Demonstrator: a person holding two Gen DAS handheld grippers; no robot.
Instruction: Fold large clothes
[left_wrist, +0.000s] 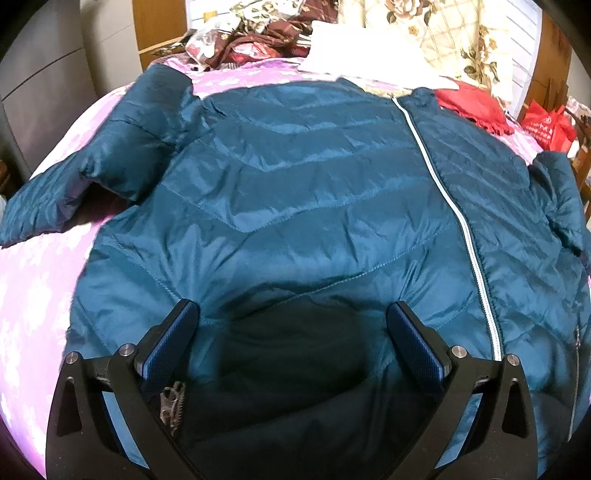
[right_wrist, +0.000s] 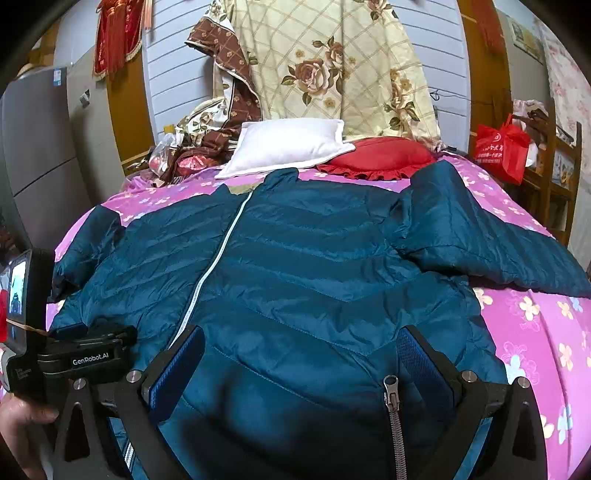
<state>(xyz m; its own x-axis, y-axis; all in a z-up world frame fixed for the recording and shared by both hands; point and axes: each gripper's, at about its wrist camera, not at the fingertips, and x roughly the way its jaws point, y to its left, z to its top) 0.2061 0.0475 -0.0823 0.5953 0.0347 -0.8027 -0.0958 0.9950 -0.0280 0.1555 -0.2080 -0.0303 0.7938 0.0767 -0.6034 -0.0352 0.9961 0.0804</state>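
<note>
A teal quilted puffer jacket (left_wrist: 295, 192) lies front up on the pink flowered bedspread (left_wrist: 33, 295), its white front zip (left_wrist: 454, 206) closed and both sleeves spread out. In the left wrist view my left gripper (left_wrist: 291, 314) hovers open over the hem, left of the zip. The right wrist view shows the same jacket (right_wrist: 314, 266) with my right gripper (right_wrist: 301, 339) open over the hem on the right side, a pocket zipper (right_wrist: 391, 398) just inside its right finger. The left gripper's body (right_wrist: 85, 358) shows at the left edge, held by a hand (right_wrist: 18, 424).
At the head of the bed lie a white pillow (right_wrist: 288, 146), a red frilled cushion (right_wrist: 380, 157) and a heap of floral bedding (right_wrist: 325, 66). A red bag (right_wrist: 502, 147) hangs on a wooden rack at the right. A grey cabinet (right_wrist: 40, 155) stands at the left.
</note>
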